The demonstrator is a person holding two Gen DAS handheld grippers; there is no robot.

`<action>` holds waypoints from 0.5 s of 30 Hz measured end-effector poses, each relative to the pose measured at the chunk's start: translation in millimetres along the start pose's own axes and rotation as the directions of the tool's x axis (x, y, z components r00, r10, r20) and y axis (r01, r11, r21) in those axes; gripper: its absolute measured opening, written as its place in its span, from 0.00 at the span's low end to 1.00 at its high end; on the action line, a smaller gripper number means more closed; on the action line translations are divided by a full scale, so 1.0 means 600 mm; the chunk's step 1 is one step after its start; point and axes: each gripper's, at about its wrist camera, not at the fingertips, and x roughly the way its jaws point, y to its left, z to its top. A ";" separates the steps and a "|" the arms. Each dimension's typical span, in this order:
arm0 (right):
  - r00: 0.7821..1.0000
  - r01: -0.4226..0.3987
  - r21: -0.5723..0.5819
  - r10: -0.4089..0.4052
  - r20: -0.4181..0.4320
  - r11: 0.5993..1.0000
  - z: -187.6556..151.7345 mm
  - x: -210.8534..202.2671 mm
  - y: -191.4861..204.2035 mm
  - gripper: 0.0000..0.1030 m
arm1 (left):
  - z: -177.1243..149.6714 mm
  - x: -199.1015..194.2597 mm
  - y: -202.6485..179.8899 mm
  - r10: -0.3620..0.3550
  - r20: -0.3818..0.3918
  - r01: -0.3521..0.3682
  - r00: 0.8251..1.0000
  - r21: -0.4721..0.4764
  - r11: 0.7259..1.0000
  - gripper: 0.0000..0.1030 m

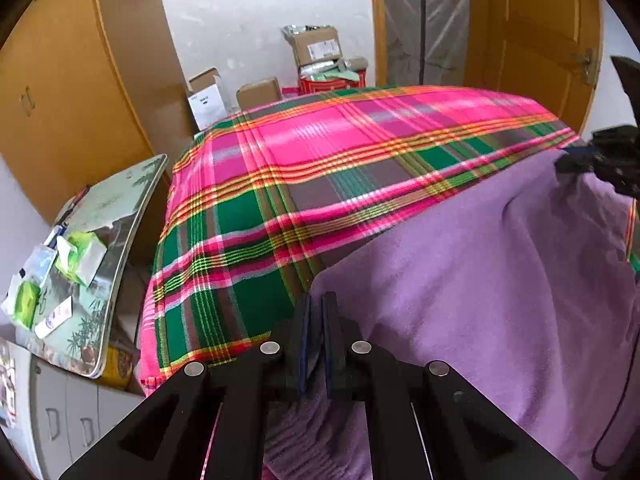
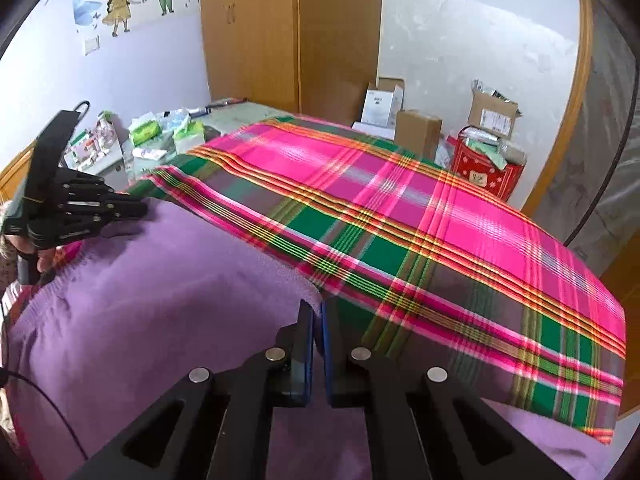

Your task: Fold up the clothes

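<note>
A purple knitted garment (image 1: 480,280) lies spread on a bed covered by a pink and green plaid blanket (image 1: 320,152). My left gripper (image 1: 317,300) is shut on the garment's left far corner, with purple cloth pinched between its pads. My right gripper (image 2: 319,306) is shut on the right far corner of the same garment (image 2: 160,300), which is lifted a little off the plaid blanket (image 2: 360,200). Each gripper shows in the other's view: the right one (image 1: 568,164) at the cloth's far edge, the left one (image 2: 142,210) in a hand at the left.
A side table (image 1: 120,208) with green tissue packs stands left of the bed. Cardboard boxes (image 1: 316,46) and a red tin (image 2: 488,172) sit beyond the bed's far end. A wooden wardrobe (image 2: 280,32) and a door (image 1: 540,40) close off the room. A black cable (image 2: 52,408) crosses the garment.
</note>
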 end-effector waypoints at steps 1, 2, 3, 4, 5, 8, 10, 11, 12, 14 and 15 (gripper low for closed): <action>1.000 0.004 0.003 -0.004 0.007 1.000 -0.002 -0.009 0.004 0.04 | 0.000 -0.005 -0.001 0.004 0.009 -0.004 1.000 -0.003 1.000 0.06; 1.000 0.008 0.006 -0.008 0.015 1.000 -0.004 -0.018 0.009 0.04 | 0.000 -0.010 -0.002 0.006 0.017 -0.006 1.000 -0.003 1.000 0.06; 1.000 0.012 0.009 -0.012 0.022 1.000 -0.006 -0.028 0.013 0.04 | 0.000 -0.016 -0.005 0.016 0.025 -0.016 1.000 0.001 1.000 0.06; 0.999 0.013 0.009 -0.014 0.030 1.000 -0.008 -0.036 0.017 0.04 | 0.000 -0.023 -0.008 0.026 0.033 -0.026 0.999 0.004 1.000 0.06; 0.999 0.015 0.008 -0.015 0.039 1.000 -0.011 -0.045 0.021 0.04 | 0.000 -0.029 -0.011 0.034 0.043 -0.035 0.998 0.012 0.999 0.06; 0.998 0.021 0.014 -0.022 0.055 1.000 -0.018 -0.068 0.032 0.04 | -0.003 -0.052 -0.023 0.080 0.088 -0.085 0.993 0.056 0.995 0.06; 0.997 0.031 0.020 -0.032 0.069 0.999 -0.023 -0.083 0.042 0.04 | -0.005 -0.065 -0.027 0.088 0.100 -0.095 0.991 0.062 0.994 0.05; 0.996 0.036 0.017 -0.037 0.078 0.999 -0.026 -0.091 0.048 0.04 | -0.006 -0.071 -0.028 0.089 0.103 -0.096 0.991 0.061 0.994 0.05; 0.995 0.042 0.015 -0.043 0.088 0.999 -0.029 -0.099 0.054 0.04 | -0.007 -0.077 -0.028 0.090 0.106 -0.096 0.990 0.060 0.994 0.05; 0.993 0.047 0.010 -0.048 0.105 0.999 -0.035 -0.114 0.067 0.04 | -0.009 -0.089 -0.028 0.093 0.111 -0.100 0.989 0.057 0.993 0.05; 0.993 0.047 0.006 -0.047 0.112 0.999 -0.038 -0.121 0.072 0.04 | -0.011 -0.097 -0.028 0.099 0.116 -0.106 0.988 0.051 0.993 0.05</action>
